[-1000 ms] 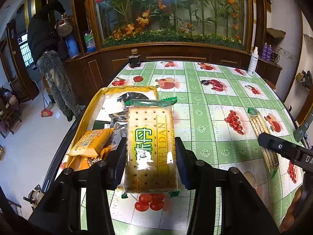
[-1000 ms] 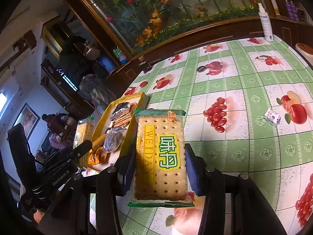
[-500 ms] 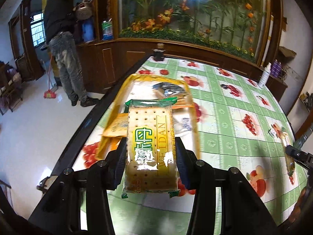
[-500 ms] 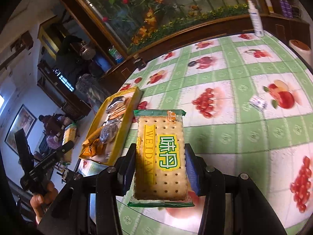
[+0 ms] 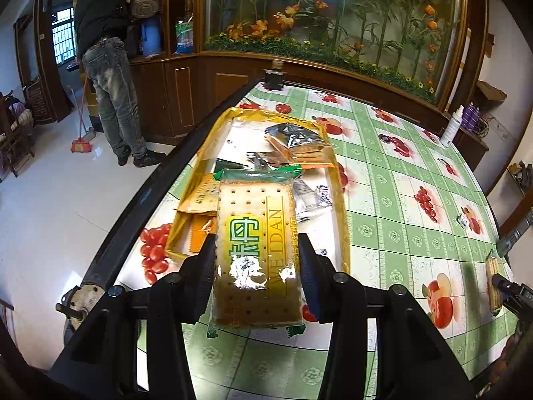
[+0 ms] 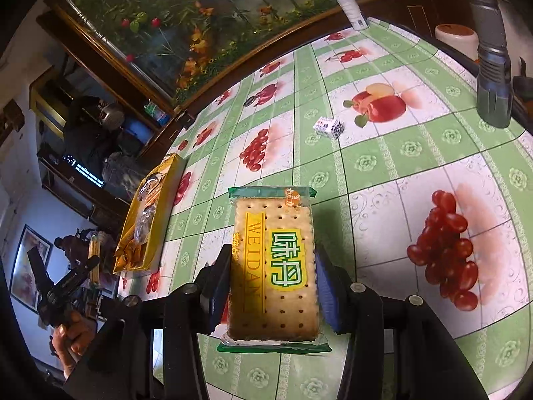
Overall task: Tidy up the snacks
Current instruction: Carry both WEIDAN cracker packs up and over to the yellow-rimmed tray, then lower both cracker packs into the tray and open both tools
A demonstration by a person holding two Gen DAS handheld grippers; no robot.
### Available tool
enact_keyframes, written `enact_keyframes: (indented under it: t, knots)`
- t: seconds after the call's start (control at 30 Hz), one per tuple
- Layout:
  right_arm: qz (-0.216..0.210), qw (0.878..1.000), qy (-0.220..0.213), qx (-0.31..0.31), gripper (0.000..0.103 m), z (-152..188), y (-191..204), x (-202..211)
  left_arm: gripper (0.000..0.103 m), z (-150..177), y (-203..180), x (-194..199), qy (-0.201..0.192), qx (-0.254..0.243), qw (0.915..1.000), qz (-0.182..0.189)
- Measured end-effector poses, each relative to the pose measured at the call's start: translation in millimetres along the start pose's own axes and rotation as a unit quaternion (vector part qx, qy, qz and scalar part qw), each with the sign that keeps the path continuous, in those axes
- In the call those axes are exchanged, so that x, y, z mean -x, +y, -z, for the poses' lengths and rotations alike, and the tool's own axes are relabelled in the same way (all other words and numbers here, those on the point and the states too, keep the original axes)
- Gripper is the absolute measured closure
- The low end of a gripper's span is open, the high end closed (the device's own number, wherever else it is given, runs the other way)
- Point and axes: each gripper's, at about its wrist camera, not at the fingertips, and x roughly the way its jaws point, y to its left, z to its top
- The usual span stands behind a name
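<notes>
Left gripper (image 5: 256,273): pinching a cracker packet (image 5: 255,250) by its long sides, pads pressed on the wrapper, packet held flat and face up above the near end of the yellow tray (image 5: 341,206).

Right gripper (image 6: 271,281): pinching a second cracker packet (image 6: 274,266) the same way, held over the open middle of the table (image 6: 399,173), well apart from the tray, which shows at the far left of that view.

Yellow tray: lying along the left edge of the table, long side parallel to that edge. Already holding several small packets, silver and orange, loosely piled; some room left toward the near end.

Loose on the table: one small wrapped sweet (image 6: 329,127) beside the printed apple, toward the right edge. White spray bottle (image 6: 348,3) at the far edge, not part of the sorting.

Background: a person (image 5: 110,60) standing by the wooden cabinet, off the table.

Step in hand, by judgement: carrying both packets to the tray, left one nearly in place.

Next move calls for: lowering the left packet into the free near end, then spreading the pads; bringing the right packet across toward the left edge; avoiding a clash between the two grippers over the narrow tray.
</notes>
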Motion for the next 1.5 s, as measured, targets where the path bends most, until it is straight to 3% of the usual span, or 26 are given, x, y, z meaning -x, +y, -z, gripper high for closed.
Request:
enact_keyframes:
  t: [0.47,1.0,1.5]
  knots:
    - [-0.084,0.993,0.066,0.05,0.055,17,74,-61,0.059,0,-10,-1,0.009,-0.011,0.9996,0.024]
    - [-0.115,0.987,0.078,0.082,0.056,-4,126,-92,0.059,-3,1,-8,0.018,0.008,0.9991,0.038]
    - [-0.162,0.975,0.102,0.114,0.056,-22,204,-154,0.059,-43,22,-38,0.025,0.04,0.9972,0.058]
